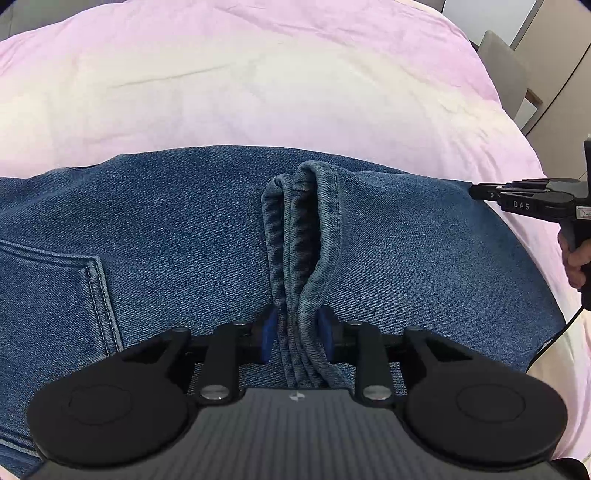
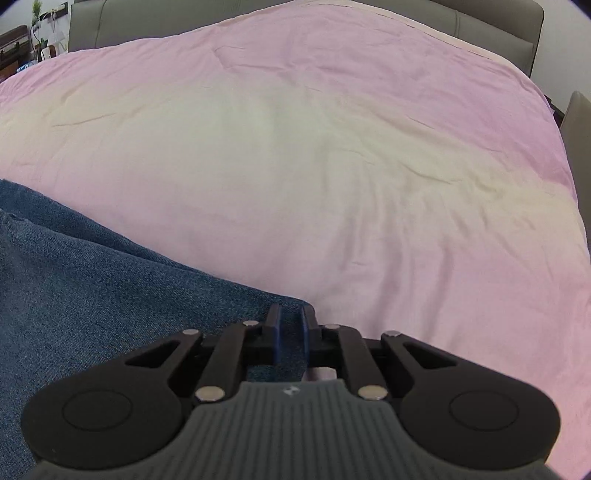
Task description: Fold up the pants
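Observation:
Blue denim pants (image 1: 166,229) lie spread across the near part of a pink bed cover (image 1: 258,81), with a back pocket (image 1: 55,295) at the left. My left gripper (image 1: 297,328) points down at them, its blue pads closed against a bunched, upright fold of hem (image 1: 306,236). My right gripper (image 1: 476,192) reaches in from the right, held by a hand (image 1: 572,258), its tip at the pants' right edge. In the right wrist view, that gripper (image 2: 291,332) is shut on the corner of the denim (image 2: 110,295), with cloth showing between the pads.
The pink cover (image 2: 332,166) stretches wide beyond the pants, lightly creased. A grey headboard (image 2: 498,26) runs along the far side. A grey chair (image 1: 502,74) stands past the bed's right edge. A black cable (image 1: 554,332) hangs from the right gripper.

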Demonstrator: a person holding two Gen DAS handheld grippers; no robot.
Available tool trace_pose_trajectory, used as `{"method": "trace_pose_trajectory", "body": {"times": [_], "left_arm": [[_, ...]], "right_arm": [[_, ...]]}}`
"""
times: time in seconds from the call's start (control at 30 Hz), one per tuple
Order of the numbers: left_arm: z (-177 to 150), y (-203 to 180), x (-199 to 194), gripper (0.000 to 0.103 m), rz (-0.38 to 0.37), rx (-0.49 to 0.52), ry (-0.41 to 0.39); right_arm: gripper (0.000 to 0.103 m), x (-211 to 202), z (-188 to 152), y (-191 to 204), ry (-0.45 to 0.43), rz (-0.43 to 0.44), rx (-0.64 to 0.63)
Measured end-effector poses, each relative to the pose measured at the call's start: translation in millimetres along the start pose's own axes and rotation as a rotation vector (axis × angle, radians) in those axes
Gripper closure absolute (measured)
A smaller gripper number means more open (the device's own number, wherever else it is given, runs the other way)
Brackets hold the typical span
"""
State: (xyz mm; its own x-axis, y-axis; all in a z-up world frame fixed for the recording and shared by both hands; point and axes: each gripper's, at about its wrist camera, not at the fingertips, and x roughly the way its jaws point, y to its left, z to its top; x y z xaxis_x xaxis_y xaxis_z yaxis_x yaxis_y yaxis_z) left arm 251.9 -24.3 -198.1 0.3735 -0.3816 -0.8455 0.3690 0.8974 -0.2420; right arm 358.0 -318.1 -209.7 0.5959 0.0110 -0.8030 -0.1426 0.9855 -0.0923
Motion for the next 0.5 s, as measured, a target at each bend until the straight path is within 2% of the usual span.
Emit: {"method": "trace_pose_trajectory", "body": {"times": [0.07, 0.1, 0.2, 0.37, 0.43, 0.5], "left_arm": [[0.0, -1.9, -5.0, 0.069, 0.002, 0.001, -0.003], [-0.7, -3.1, -7.8, 0.065, 0.003, 0.002, 0.001], [-6.6, -9.7, -19.2, 0.054, 0.025, 0.029, -0.012], [-25.1, -23.2, -34.8, 0.054, 0.033, 0.085, -0.018], [-30.0, -25.4, -34.7, 0.054, 0.039, 0.083, -0.009], [-34.5, -23.1, -32.3, 0.054, 0.044, 0.060, -0.002]], "right_arm": [[0.098, -12.3, 5.0, 2.0, 0.000, -0.001, 0.001], [0.098, -21.2, 4.1, 3.1, -0.001, 0.007, -0.005], [0.097, -54.8, -9.1, 7.6, 0.000, 0.087, -0.031], [0.097, -108.5, -46.9, 22.5, 0.016, 0.205, -0.118], [0.097, -113.1, -59.2, 26.2, 0.049, 0.222, -0.160], [0.098, -111.4, -71.9, 28.8, 0.068, 0.203, -0.207]]}}
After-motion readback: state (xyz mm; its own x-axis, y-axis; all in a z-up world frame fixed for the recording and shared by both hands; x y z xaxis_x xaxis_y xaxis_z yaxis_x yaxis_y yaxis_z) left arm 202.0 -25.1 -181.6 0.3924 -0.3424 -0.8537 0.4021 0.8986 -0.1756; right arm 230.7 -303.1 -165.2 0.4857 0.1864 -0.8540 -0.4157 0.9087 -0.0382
